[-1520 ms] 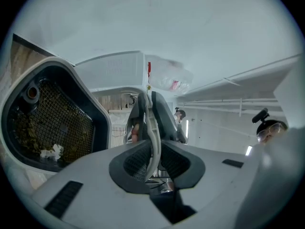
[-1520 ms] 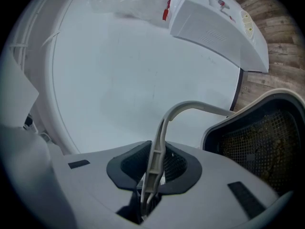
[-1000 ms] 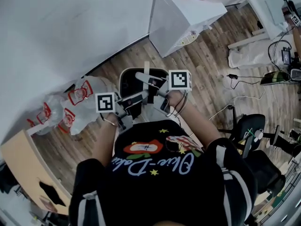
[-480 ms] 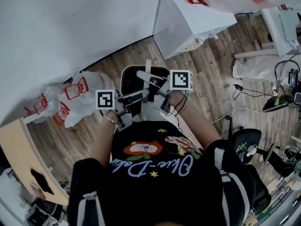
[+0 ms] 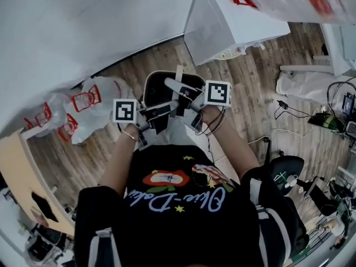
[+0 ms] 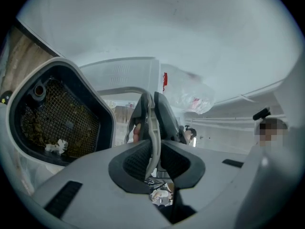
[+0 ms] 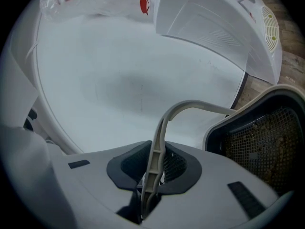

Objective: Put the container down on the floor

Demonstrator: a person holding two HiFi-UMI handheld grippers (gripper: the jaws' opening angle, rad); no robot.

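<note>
The container [image 5: 160, 89] is a white bin with a dark mesh-lined inside and a thin grey handle [image 5: 179, 74]. It hangs over the wooden floor in front of the person. My left gripper [image 5: 167, 105] comes in from the left and my right gripper [image 5: 177, 87] from the right. In the left gripper view the left gripper [image 6: 153, 151] is shut on the handle [image 6: 150, 123], with the container [image 6: 57, 113] at the left. In the right gripper view the right gripper [image 7: 155, 168] is shut on the handle [image 7: 159, 142], and the container [image 7: 257, 142] is at the right.
A white wall [image 5: 83, 26] runs just beyond the container. A white appliance [image 5: 233, 21] stands to the right of it, and plastic bags [image 5: 89, 107] lie to the left. A wooden board [image 5: 28, 177] is at the far left. Cables [image 5: 289, 107] and a chair [image 5: 283, 168] are at the right.
Both grippers have carried the container a little farther from the body toward the wall. Both stay clamped on the handle.
</note>
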